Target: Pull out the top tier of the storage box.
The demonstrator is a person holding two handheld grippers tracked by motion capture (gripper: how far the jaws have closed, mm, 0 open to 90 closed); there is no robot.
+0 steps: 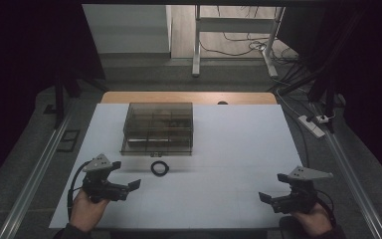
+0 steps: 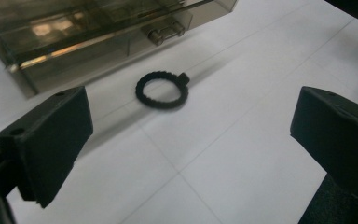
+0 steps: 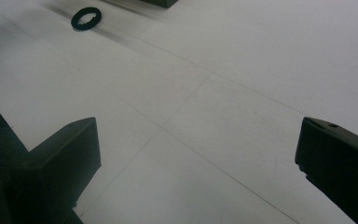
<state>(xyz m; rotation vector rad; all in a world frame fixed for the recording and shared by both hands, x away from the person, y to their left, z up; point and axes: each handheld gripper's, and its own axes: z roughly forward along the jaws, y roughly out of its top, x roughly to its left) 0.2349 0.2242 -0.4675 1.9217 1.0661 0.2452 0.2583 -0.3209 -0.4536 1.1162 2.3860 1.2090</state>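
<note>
A: Where's the ring (image 1: 159, 168)?

B: Flat on the white table (image 1: 238, 149), just in front of the smoky box (image 1: 158, 128), not touching it. In the left gripper view it lies ahead, between the jaws' lines but well beyond them.

A: And the left gripper (image 1: 125, 175)?

B: Held low near the table's near-left corner, pointing right toward the ring, jaws spread wide with nothing between them. The left hand (image 1: 86, 209) grips it from below.

A: The right gripper (image 1: 273, 186)?

B: Near the right corner, pointing left, well apart from the ring. Jaws wide as well, empty. The right hand (image 1: 312, 220) holds it from the table's near edge.
</note>
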